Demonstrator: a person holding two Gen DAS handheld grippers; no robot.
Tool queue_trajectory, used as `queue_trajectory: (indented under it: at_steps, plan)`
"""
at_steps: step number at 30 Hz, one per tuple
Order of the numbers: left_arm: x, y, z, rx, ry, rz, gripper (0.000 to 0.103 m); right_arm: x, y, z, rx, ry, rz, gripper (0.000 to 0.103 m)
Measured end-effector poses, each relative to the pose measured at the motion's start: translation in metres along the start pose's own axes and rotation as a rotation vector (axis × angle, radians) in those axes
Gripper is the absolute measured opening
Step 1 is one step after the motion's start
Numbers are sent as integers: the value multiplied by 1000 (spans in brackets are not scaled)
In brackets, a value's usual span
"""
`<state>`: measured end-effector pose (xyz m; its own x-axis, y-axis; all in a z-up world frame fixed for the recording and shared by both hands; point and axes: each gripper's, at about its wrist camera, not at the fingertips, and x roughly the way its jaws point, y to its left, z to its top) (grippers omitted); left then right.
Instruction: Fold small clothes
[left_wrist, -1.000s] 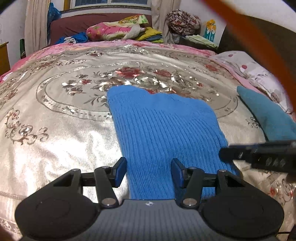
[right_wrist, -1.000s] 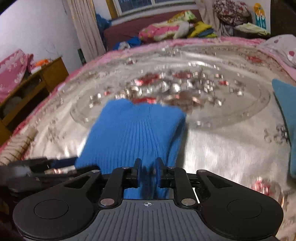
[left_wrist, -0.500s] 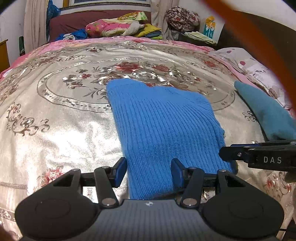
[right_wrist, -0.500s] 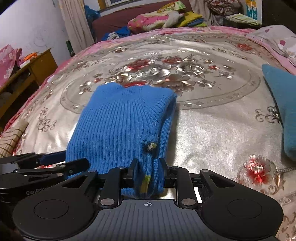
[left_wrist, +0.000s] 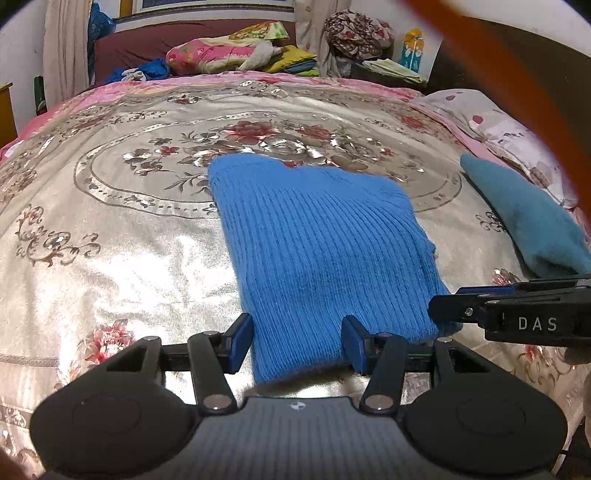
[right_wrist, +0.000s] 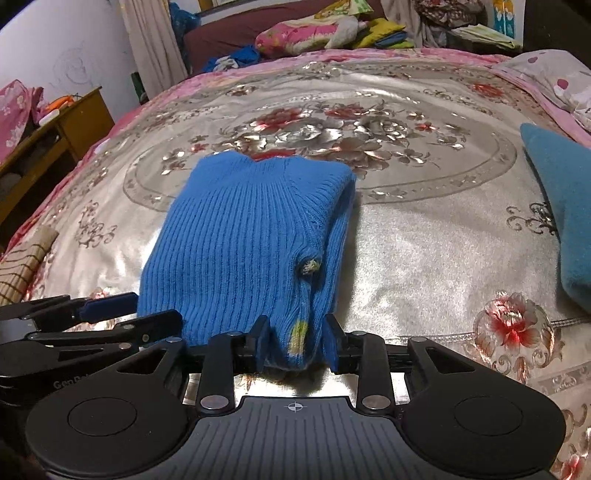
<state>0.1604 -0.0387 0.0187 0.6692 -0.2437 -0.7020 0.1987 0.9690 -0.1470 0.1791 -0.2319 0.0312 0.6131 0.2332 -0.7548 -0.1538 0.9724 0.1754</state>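
A: Where is the sweater (right_wrist: 251, 240)?

B: Folded, flat on the bed (right_wrist: 424, 240), near edge.

A: What changed?

B: The right gripper (right_wrist: 293, 341) fingers have just been opening; the hem sits loosely between them. The left gripper (left_wrist: 295, 341) fingers are spread, straddling the hem. Likely a release.

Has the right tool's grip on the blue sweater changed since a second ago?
Yes. The right tool has just been opening; the blue sweater hem sits between loosened fingers, on the bedspread.
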Motion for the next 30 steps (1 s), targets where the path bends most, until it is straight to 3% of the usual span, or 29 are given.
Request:
queue_trajectory:
  at_steps: [13,22,30]
  plan:
    - [-8,-9,-7,28,-4,69,66,-15,2,-11,19,-19,8,35]
    - [-19,-17,-15,44,-16,127,85,-26,11,-25,18,-39,22,40]
    - [-27,-21,-20,39,-21,135,88,-33,11,-33,31,-48,19,41]
